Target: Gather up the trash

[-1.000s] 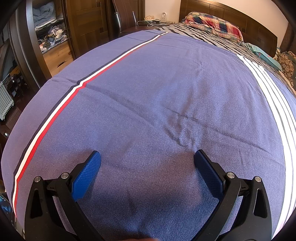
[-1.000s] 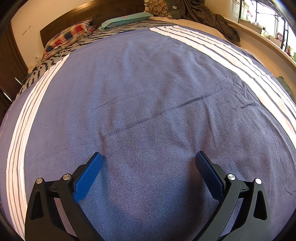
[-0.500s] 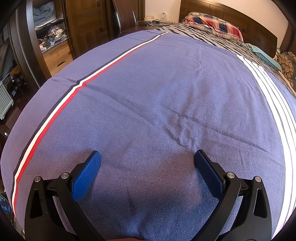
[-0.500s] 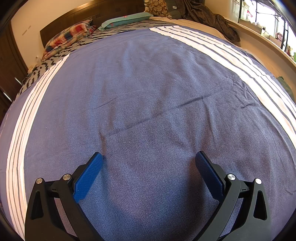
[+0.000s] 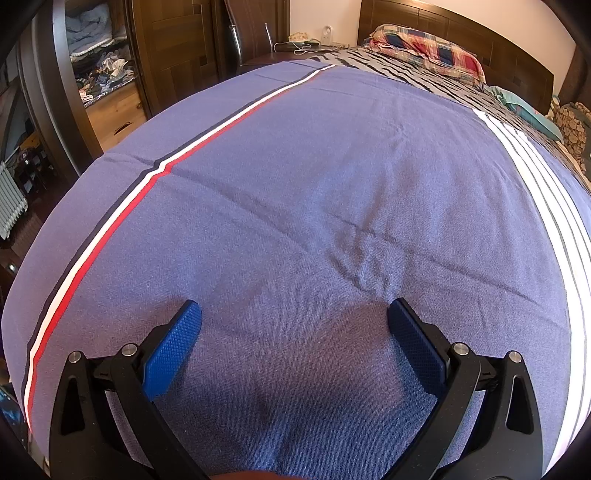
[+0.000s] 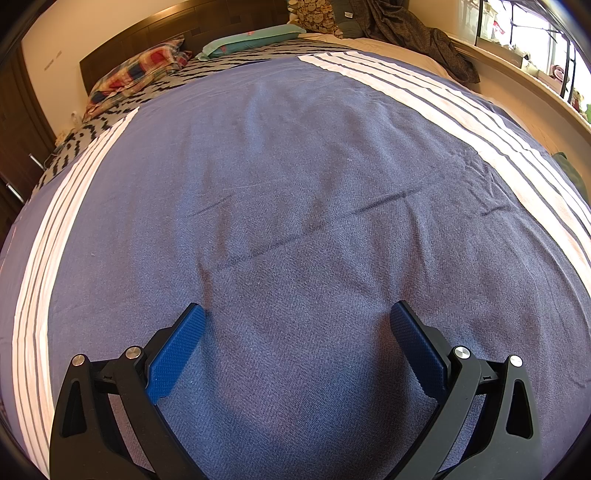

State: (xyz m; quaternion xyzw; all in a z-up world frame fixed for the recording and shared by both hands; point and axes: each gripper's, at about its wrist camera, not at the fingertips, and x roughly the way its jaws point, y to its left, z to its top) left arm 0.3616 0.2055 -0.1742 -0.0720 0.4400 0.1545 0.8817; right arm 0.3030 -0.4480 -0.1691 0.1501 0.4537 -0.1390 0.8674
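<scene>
Fingers point(image 5: 173, 347) of the left gripper point(image 5: 293, 314) spread wide, gripping nothing, over the blue bedspread point(image 5: 314, 184). Those of the right gripper point(image 6: 297, 317) gape equally, empty. A plaid pillow point(image 6: 140, 70) lies at the bed's head edge.

A: Blanket point(image 5: 314, 177): woven cloth, matt, fine twill grain, creased in places. Red and white stripes woven in the same matt cloth.

B: Noted. Left tool point(image 5: 294, 326): pads point(image 5: 173, 350) blue, fine knurled texture, look like rubber or plastic; frame black matt plastic with bright metal screw heads.

A: Right tool point(image 6: 297, 326): same finish, blue textured pads point(image 6: 177, 350), black matt frame.

B: Headboard point(image 5: 461, 29): dark wood, smooth, slight sheen. Wardrobe point(image 5: 177, 55): dark wood, semi-gloss.

A: Pillow point(image 6: 140, 70): plaid cloth, soft, matt. Throw point(image 6: 413, 33) at far edge: dark, mottled cloth.
</scene>
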